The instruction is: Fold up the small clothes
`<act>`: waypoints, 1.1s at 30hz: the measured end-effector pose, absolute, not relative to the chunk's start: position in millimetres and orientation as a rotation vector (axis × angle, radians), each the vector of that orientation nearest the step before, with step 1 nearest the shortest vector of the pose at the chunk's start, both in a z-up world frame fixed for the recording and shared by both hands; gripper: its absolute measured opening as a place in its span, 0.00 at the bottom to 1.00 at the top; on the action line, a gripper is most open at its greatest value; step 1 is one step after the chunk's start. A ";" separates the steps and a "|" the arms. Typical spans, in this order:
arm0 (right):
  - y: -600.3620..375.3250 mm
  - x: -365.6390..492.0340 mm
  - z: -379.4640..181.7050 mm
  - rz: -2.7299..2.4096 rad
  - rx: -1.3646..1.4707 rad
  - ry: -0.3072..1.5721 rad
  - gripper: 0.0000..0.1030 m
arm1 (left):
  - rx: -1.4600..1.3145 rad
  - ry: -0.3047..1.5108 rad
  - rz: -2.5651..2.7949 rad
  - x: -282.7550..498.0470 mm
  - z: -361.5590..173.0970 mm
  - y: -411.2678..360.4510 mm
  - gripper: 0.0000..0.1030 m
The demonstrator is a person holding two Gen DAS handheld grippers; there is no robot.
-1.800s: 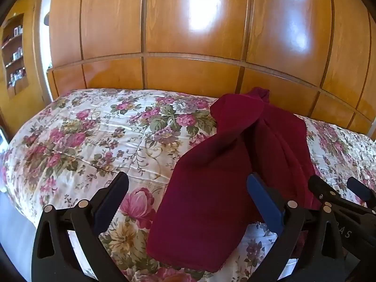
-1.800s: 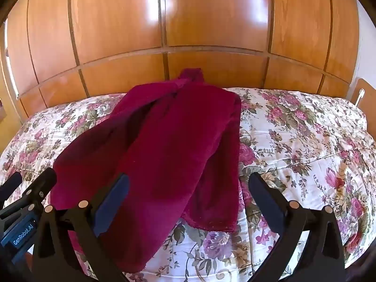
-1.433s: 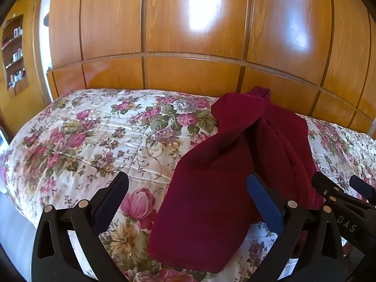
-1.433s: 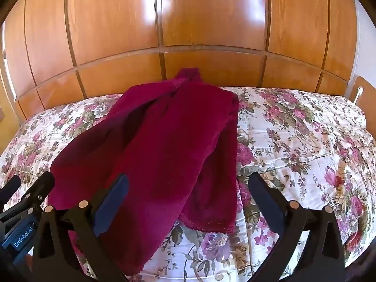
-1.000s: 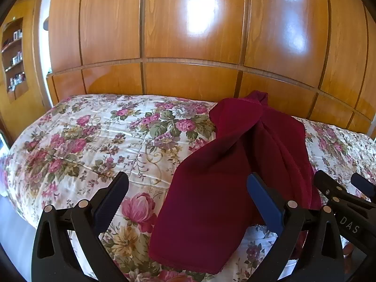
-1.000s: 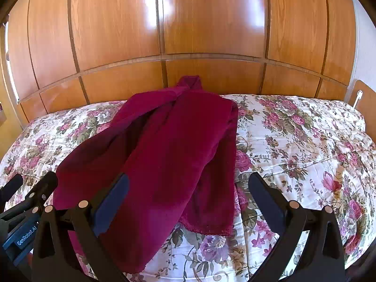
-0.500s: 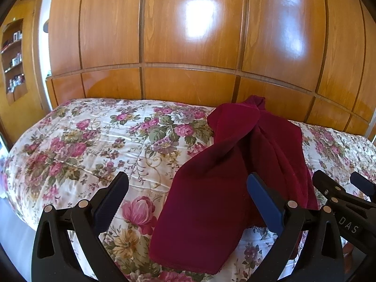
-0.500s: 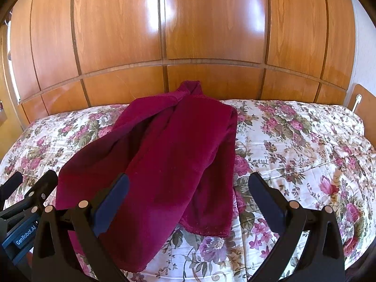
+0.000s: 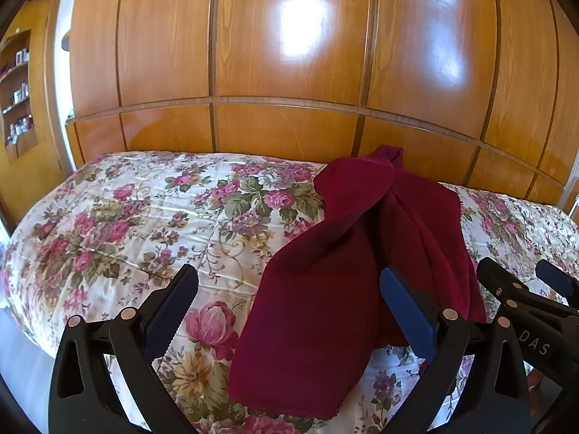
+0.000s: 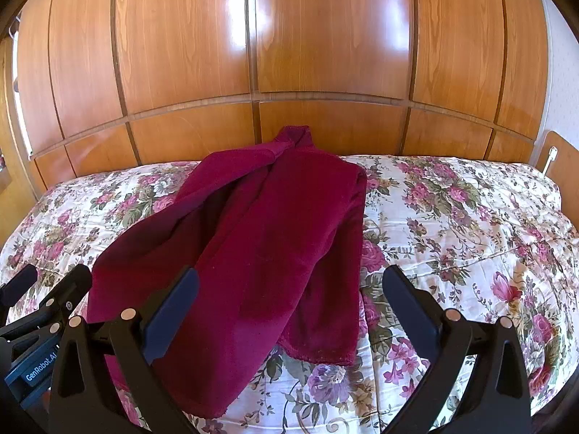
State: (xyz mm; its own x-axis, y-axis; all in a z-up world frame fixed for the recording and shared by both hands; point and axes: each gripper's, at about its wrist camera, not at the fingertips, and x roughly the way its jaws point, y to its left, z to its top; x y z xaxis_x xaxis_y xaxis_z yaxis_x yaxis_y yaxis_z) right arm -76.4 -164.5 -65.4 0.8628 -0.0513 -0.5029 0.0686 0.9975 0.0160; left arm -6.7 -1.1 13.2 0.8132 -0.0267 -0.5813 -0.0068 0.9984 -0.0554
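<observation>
Both my grippers hang above the near edge of the bed, side by side, holding nothing.

Left gripper (image 9: 287, 298): jaws spread wide, blue pads facing each other across a big gap. Nothing between them but air. Below the gap I see the bedspread (image 9: 119, 224), white with pink roses, and the near left corner of the cloth.

Right gripper (image 10: 289, 298): jaws also spread wide, empty. Its left finger (image 10: 173, 311) overlaps the cloth in view; whether it touches I cannot tell.

The cloth (image 10: 260, 253) is a dark red fleecy garment or small blanket, which one I cannot tell. It lies lengthwise on the bedspread, running from the near edge of the bed to the far edge, where a bunched tip rises against the wooden panelling (image 10: 325, 54). It is loosely doubled: one long flap folds over from the left, and a narrower layer shows underneath on the right with a stitched hem at its near end. It sits to the right in the left camera, left of centre in the right camera.

From each camera the other gripper shows at the frame edge, beside the cloth.

Shelves (image 9: 16, 90) with small bottles stand at far left.
</observation>
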 end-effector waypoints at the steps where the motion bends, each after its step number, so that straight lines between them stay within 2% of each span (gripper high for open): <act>1: -164.4 -76.2 -65.2 -0.065 0.033 0.526 0.98 | -0.057 0.620 -0.010 -7.0 13.1 -0.5 0.97; 17: -167.3 -75.4 -72.4 -0.038 0.046 0.546 0.98 | -0.083 0.669 -0.011 -3.8 -0.8 14.5 0.97; 26: -227.7 -60.6 -95.6 0.149 0.345 0.655 0.98 | -0.163 0.768 0.035 -1.3 -37.8 58.1 0.97; 27: -234.6 -56.2 -98.8 0.161 0.382 0.668 0.94 | -0.194 0.786 0.030 -0.3 -42.8 63.3 0.97; 28: -239.6 -53.0 -102.2 0.168 0.410 0.681 0.85 | -0.221 0.802 0.014 0.7 -46.5 67.0 0.96; 31: -251.2 -34.8 -112.5 0.201 0.506 0.728 0.72 | -0.265 0.828 -0.031 2.3 -53.9 69.2 0.95; 33: -251.8 -20.7 -118.1 0.232 0.542 0.757 0.67 | -0.270 0.847 -0.079 5.3 -57.7 64.8 0.83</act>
